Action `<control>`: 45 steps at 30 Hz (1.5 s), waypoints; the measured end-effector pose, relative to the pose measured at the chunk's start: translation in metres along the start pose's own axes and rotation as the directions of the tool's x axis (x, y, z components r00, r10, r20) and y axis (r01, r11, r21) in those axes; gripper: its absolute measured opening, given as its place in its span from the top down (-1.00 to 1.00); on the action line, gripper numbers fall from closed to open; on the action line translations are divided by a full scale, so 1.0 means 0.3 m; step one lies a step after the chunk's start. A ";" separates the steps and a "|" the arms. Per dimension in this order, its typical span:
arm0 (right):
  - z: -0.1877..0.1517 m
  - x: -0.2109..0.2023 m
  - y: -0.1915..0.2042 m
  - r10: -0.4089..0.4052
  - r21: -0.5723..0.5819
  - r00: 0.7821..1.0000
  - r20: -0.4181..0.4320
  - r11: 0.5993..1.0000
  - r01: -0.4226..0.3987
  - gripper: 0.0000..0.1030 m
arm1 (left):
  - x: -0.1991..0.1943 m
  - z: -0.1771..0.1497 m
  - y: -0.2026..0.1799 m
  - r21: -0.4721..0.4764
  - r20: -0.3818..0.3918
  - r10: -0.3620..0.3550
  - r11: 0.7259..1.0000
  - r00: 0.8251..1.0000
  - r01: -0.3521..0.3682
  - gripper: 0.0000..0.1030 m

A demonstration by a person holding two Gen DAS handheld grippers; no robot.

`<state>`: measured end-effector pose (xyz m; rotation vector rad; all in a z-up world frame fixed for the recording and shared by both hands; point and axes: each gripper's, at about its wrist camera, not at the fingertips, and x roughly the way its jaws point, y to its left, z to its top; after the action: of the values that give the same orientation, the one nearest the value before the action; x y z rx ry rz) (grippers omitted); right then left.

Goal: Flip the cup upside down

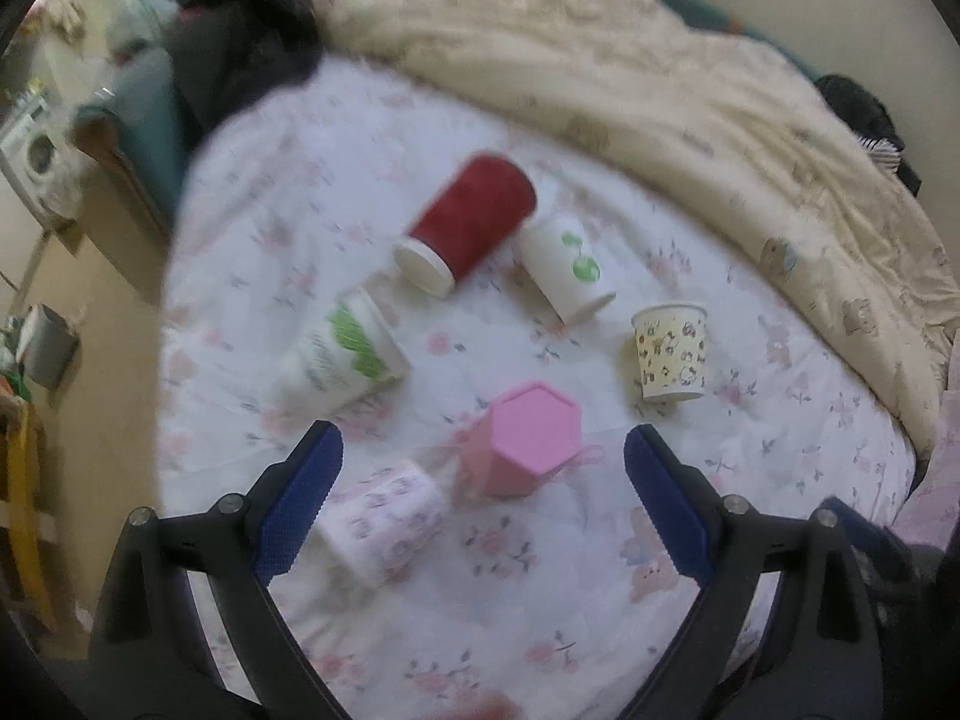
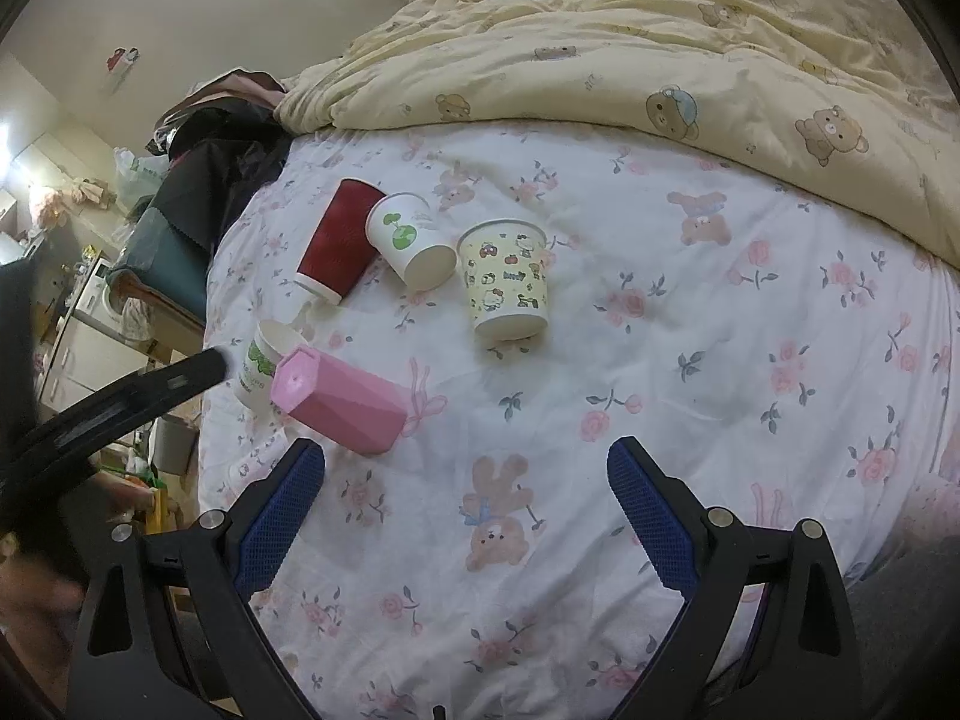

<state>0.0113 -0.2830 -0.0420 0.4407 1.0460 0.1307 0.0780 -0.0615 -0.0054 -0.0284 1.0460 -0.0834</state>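
On the floral bedsheet (image 2: pixel 690 324) the cups lie in a loose cluster toward the bed's left edge, where the sheet drops off to the room floor. Leftmost in the right wrist view, the green-leaf cup (image 2: pixel 258 363) lies partly behind the pink hexagonal cup (image 2: pixel 342 399), which rests on its side, long axis running left to right, closed base toward the left. Above them the red cup (image 2: pixel 339 237) lies tipped with its white rim toward the camera, touching the white cup with green print (image 2: pixel 408 240), whose open mouth also faces the camera. Right of these the yellow cartoon cup (image 2: pixel 510 282) stands rim up. Only the left wrist view shows a pale pink-patterned cup (image 1: pixel 384 525) lying beside the left gripper (image 1: pixel 483 459), whose jaws are spread wide and hold nothing. The right gripper (image 2: pixel 465 471) is likewise spread wide and empty, over bare sheet. The cream bear duvet (image 2: pixel 660 48) bounds the far side; the sheet to the right is open.
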 end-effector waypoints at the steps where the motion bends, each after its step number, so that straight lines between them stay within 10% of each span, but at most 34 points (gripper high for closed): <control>1: -0.002 -0.002 0.003 0.000 -0.004 1.000 0.002 1.000 0.000 -0.90 | -0.038 -0.016 0.009 0.007 0.030 0.004 1.000 1.000 -0.005 -0.81; 21: -0.132 -0.082 0.182 0.005 -0.223 0.994 0.110 0.975 0.019 -0.90 | -0.263 -0.328 0.197 -0.129 0.221 0.109 0.988 0.969 -0.082 -0.82; 45: -0.175 -0.021 0.234 -0.043 -0.314 0.985 0.169 0.945 0.095 -0.90 | -0.176 -0.372 0.198 -0.151 0.171 0.090 0.986 0.981 -0.064 -1.00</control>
<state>-0.0297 -0.2061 -0.0303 0.1153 0.8606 0.1963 -0.0417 0.0040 -0.0196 -0.1253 0.8725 0.0648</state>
